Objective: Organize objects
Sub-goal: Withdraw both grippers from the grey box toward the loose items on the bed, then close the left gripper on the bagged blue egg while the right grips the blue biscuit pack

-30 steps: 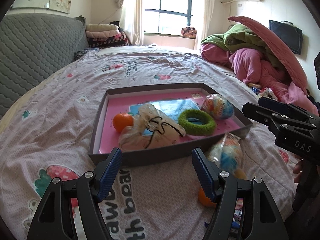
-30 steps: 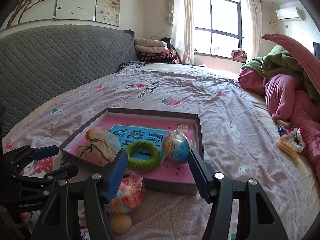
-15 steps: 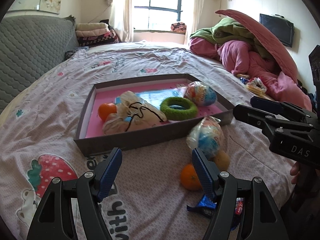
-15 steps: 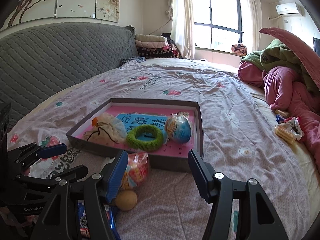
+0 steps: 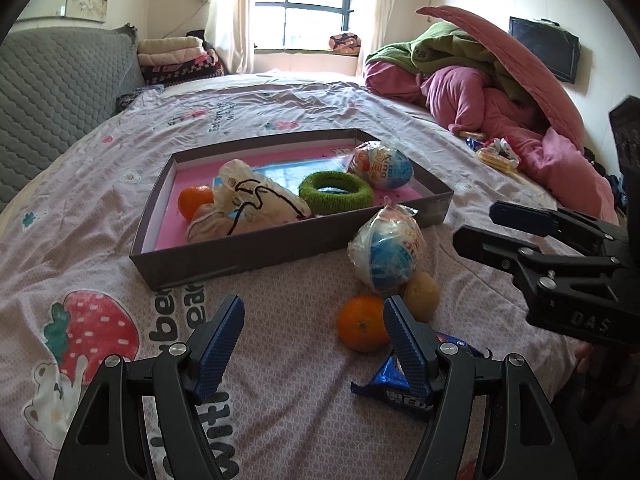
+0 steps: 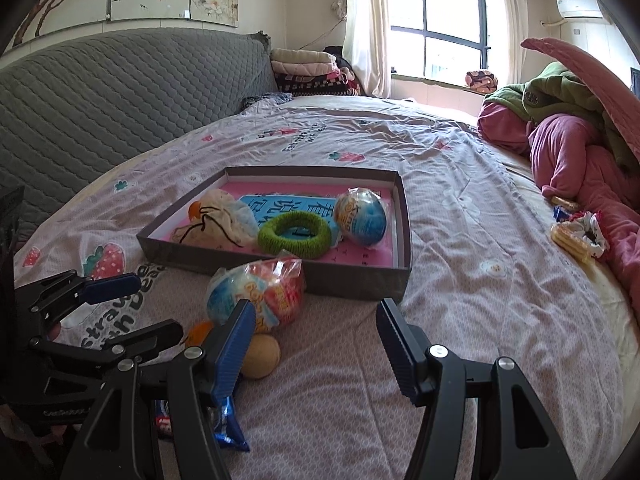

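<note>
A shallow grey box point(image 5: 256, 248) point(image 6: 360, 280) with a pink floor sits on the bed. It holds an orange point(image 5: 194, 202), a cloth pouch point(image 5: 248, 208) point(image 6: 220, 224), a green ring point(image 5: 335, 193) point(image 6: 294, 234) and a wrapped toy egg point(image 5: 380, 166) point(image 6: 360, 216). In front of the box lie a second wrapped egg point(image 5: 390, 252) point(image 6: 256, 292), an orange point(image 5: 360, 322), a tan ball point(image 5: 420, 290) point(image 6: 260, 356) and a blue snack wrapper point(image 5: 396, 388) point(image 6: 228, 420). My left gripper point(image 5: 312, 344) is open and empty, left of the loose items. My right gripper point(image 6: 316, 348) is open and empty above the sheet.
A grey quilted headboard point(image 6: 100, 92) runs along the left. Pink and green bedding point(image 5: 500, 92) is piled at the right. Small snacks and a scrunchie point(image 6: 580, 236) lie near that pile. Folded blankets point(image 5: 176, 60) sit by the window.
Both grippers have drawn back from the box, which now looks farther off. The loose orange, tan ball and blue wrapper have come into view in front of the box.
</note>
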Available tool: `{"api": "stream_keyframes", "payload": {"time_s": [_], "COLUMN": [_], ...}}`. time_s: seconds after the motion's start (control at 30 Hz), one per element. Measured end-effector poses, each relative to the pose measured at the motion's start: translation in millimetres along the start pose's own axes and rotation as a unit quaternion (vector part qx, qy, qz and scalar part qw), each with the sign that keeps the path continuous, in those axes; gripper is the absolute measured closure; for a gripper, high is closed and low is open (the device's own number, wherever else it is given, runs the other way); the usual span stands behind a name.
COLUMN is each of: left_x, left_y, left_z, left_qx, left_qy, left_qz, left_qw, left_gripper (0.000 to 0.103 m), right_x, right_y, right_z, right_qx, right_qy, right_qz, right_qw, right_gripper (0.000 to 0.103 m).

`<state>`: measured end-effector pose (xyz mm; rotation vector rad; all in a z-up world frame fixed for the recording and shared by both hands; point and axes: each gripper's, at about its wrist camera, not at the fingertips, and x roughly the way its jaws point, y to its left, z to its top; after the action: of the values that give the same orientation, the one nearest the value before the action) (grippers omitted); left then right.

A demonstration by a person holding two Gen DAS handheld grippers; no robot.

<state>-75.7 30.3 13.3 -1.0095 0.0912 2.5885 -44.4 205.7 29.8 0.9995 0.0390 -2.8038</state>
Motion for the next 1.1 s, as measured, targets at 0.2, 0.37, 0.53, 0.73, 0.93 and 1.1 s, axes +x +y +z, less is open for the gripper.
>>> {"api": "stream_keyframes", "payload": {"time_s": [0.2, 0.37, 0.53, 0.73, 0.93, 1.1], "left_x": [0.6, -1.7, -2.8, -5.4, -1.9, 5.8], "left_y": [6.1, 7.7, 9.2, 7.9, 2.1, -4.7], "left_z": [-0.4, 0.6, 2.5, 9.3, 19.8, 27.7], "left_qx": [-0.013, -0.016, -0.018, -0.015, -0.012, 0.000], "left_qy": [0.002, -0.002, -0.004, -0.010, -0.010, -0.007], "left_qz": [0.002, 0.004, 0.005, 0.001, -0.014, -0.022], "left_qw": [0.9999, 0.9999, 0.9998, 0.9998, 0.9998, 0.9997], "left_gripper": [0.029, 0.029, 0.029, 0.029, 0.029, 0.029], "right_x": [-11.8, -16.8, -19.2, -21.8, -22.0, -19.4], "right_y": [8.3, 17.7, 24.2, 32.1, 41.3, 49.5], "right_z": [-13.7, -23.3, -30.9, -35.5, -39.6, -40.7], "right_qx": [-0.002, -0.011, -0.018, -0.027, -0.042, -0.053], "right_qy": [0.005, 0.010, 0.016, 0.017, 0.020, 0.022], "right_qz": [0.019, 0.032, 0.039, 0.051, 0.060, 0.067], "right_qw": [1.000, 0.999, 0.999, 0.998, 0.997, 0.996], "right_gripper": [0.041, 0.041, 0.041, 0.041, 0.041, 0.041]}}
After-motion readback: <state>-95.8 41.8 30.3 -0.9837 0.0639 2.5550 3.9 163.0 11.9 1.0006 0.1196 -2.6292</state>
